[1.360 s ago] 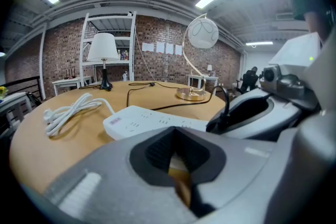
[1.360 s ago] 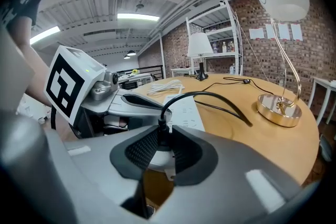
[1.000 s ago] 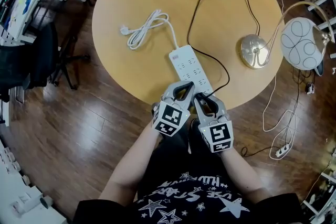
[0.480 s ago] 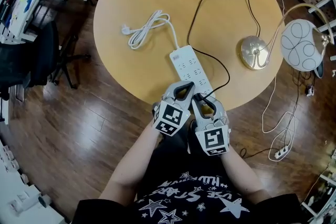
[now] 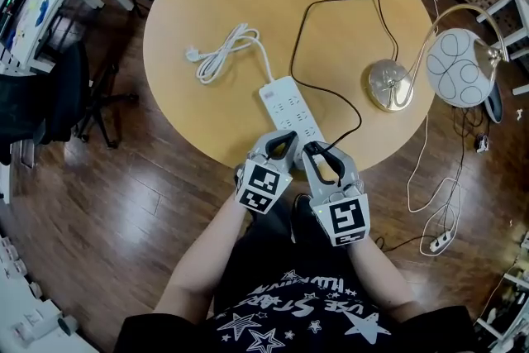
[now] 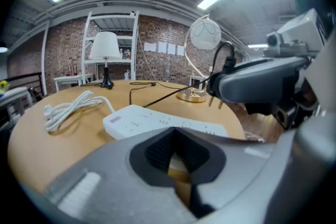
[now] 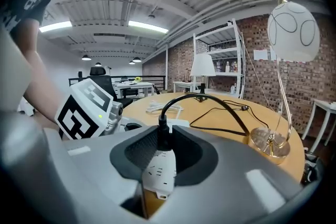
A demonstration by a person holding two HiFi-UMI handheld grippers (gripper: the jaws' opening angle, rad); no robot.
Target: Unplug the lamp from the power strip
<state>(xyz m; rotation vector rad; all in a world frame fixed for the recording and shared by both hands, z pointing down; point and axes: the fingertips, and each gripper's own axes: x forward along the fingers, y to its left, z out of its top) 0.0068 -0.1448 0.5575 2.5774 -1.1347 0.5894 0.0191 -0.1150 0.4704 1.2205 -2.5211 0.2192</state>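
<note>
Nearest you, at lower centre of the head view, your left tool (image 5: 285, 138) has its jaws pressed together at the near end of the white plastic power strip (image 5: 288, 102). Your right tool (image 5: 316, 151) pinches the black lamp plug (image 7: 159, 134), prongs clear above the sockets. The unplugging looks done; what is left is setting the plug down and letting go. No containers here; the strip's sockets look empty. Farther right on the round wooden surface (image 5: 198, 4) stands the gold-based, white-globed lamp (image 5: 388, 85).
</note>
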